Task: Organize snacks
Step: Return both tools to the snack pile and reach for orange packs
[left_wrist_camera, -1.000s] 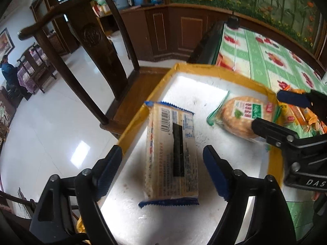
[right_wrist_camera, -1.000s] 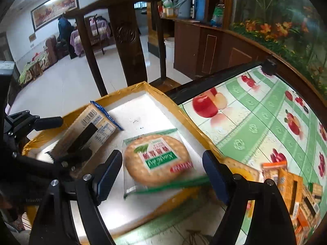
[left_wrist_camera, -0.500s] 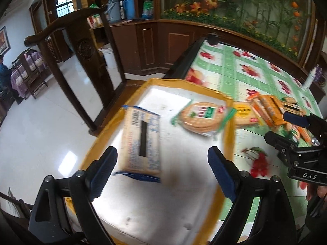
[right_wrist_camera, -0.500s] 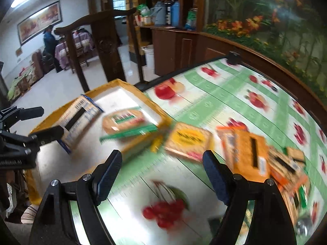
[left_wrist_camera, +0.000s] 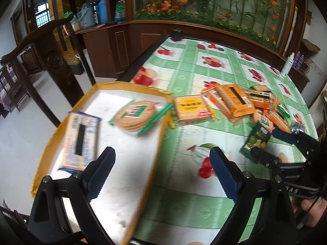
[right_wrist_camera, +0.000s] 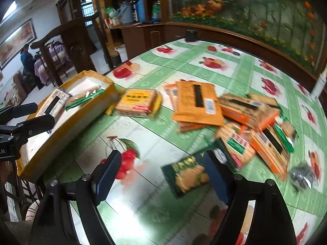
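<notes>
Left claw (left_wrist_camera: 162,172) opening, empty, hovering over yellow tray (left_wrist_camera: 157,143) edge; right claw (right_wrist_camera: 161,175) spread, straddling green snack packet (right_wrist_camera: 187,175) on tabletop (right_wrist_camera: 163,126).

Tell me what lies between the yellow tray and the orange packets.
A yellow-labelled cracker pack lies there, beside the tray and left of the orange packets, in both views.

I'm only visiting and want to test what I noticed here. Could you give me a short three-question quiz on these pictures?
1. How many snack packs lie in the yellow tray?
2. True or false: the left tongs hold a pack.
3. Which pack on the tablecloth lies nearest the right tongs? A. square yellow pack B. dark green pack C. orange pack

Key: 1. Two, the blue-edged pack and the round crackers. 2. False; they are opening, nothing between them. 3. B.
</notes>
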Motion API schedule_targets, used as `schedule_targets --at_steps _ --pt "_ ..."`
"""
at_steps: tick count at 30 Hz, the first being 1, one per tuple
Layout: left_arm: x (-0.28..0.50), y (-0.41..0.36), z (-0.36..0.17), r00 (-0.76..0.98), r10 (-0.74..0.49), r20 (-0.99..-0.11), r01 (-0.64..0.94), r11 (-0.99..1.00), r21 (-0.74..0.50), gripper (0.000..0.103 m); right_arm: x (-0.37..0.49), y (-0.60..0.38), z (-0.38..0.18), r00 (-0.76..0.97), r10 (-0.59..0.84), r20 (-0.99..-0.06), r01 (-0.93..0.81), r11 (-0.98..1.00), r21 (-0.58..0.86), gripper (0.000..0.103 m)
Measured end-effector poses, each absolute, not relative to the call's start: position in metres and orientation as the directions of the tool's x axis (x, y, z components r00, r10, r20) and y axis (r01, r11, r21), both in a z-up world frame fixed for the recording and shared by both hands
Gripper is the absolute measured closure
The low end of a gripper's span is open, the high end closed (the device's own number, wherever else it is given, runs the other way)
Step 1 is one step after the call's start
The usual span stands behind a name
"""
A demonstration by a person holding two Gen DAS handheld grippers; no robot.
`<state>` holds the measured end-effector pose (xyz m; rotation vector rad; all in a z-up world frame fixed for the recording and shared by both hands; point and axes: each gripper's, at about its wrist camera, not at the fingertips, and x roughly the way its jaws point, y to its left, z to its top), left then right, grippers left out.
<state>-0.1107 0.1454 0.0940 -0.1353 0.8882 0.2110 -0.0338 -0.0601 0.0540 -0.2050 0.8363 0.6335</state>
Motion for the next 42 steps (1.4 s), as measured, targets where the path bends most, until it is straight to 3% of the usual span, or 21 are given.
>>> schedule_targets --at_steps 20,42 --pt "-0.038 0.094 0.088 0.586 0.073 -0.807 -0.117 0.993 0.005 0.007 -0.006 -0.109 0.05 0.511 0.444 -0.736 -0.508 0.847 0.158 0.021" --pt "0.048 0.134 0.074 0.506 0.023 -0.862 -0.149 0.987 -0.061 0.007 0.085 -0.037 0.042 0.483 0.382 -0.788 -0.58 0.814 0.039 0.019"
